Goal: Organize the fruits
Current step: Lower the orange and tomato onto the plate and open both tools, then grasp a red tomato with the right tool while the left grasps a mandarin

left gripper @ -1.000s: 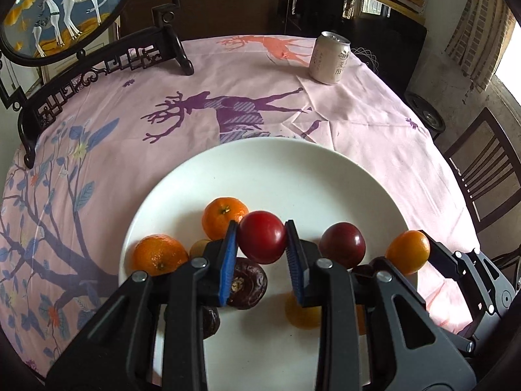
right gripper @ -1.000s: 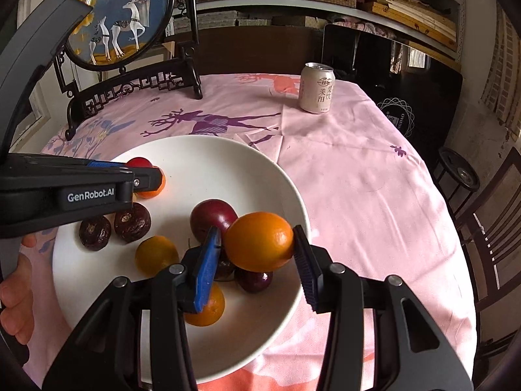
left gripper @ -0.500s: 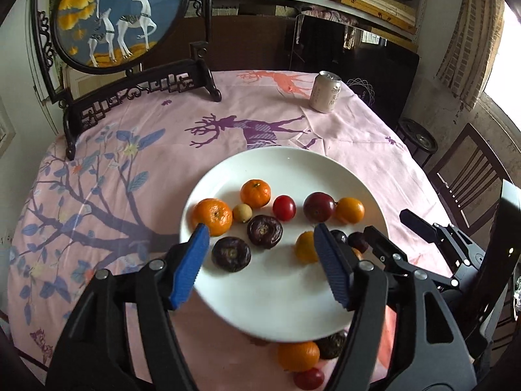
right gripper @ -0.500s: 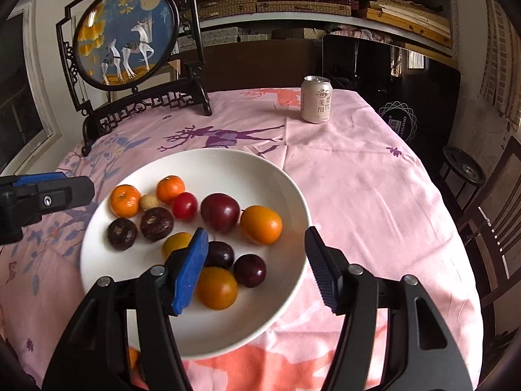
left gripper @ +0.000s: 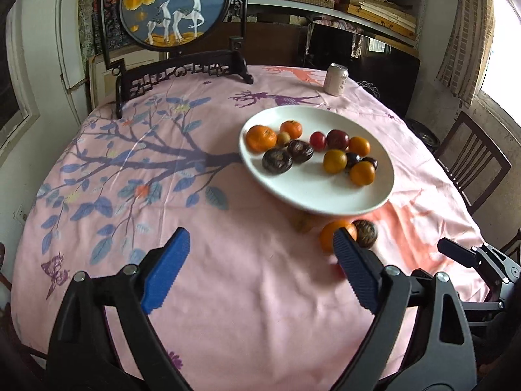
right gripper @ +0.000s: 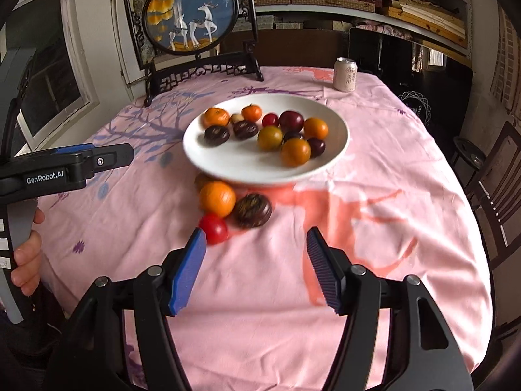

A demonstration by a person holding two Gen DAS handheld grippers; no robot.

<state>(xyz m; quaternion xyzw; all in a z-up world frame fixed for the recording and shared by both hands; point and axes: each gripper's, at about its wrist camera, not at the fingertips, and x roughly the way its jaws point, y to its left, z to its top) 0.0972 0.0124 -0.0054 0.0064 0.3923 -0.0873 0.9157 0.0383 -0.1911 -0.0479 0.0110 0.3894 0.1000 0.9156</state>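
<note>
Both the left gripper and right gripper hang open and empty, most fruit on the plate at frame centre, while the loose orange, tomato and dark fruit below its rim could roll across the worktop if nudged.

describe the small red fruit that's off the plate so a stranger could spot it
Start at the white plate on the pink tablecloth. Just in front of its near rim three fruits sit on the cloth: an orange, a dark wrinkled fruit and the small red fruit. It is the only smooth, shiny red one, nearest the camera.
</note>
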